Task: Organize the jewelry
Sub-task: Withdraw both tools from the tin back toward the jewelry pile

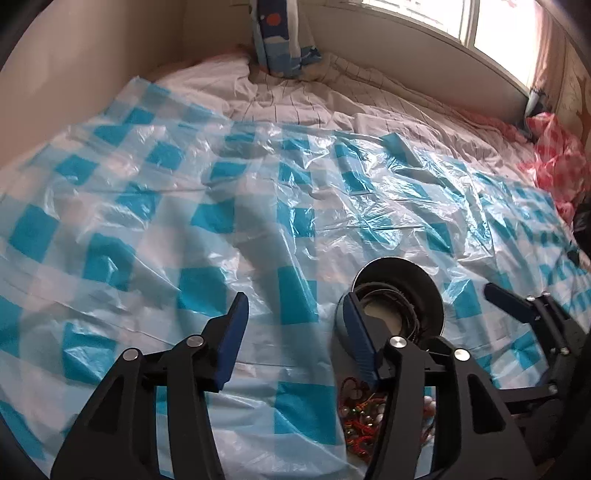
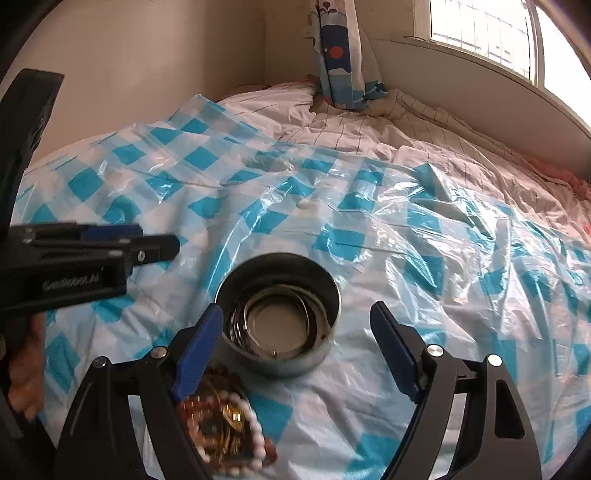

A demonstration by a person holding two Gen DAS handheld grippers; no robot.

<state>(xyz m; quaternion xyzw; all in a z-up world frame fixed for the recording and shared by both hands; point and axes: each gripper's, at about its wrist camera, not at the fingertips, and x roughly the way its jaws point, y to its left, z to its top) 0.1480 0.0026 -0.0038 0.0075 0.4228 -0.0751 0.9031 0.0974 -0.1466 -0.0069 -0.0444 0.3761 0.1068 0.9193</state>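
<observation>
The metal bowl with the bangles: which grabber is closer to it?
The right gripper. Its open fingers sit on either side of the metal bowl, just in front of it. The left gripper, open too, sits off to the bowl's left side; one finger overlaps its rim in the left wrist view.

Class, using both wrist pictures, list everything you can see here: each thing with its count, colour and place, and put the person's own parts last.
plastic sheet: one, blue and white checked, spread over the bed.
bedding: one, pale with thin dark lines, under and behind the sheet.
pillow: one, blue and white with a red dot, upright in the far corner.
metal bowl: one, silver, on the sheet, bangles inside.
bead jewelry pile: one, red, white and gold, just in front of the bowl.
pink plastic bag: one, far right of the bed.
window: one, bright, above the bed.
left hand-held gripper: one, black with blue pads, open, empty.
right hand-held gripper: one, same colours, open, empty.
hand: one, holding the left gripper.
</observation>
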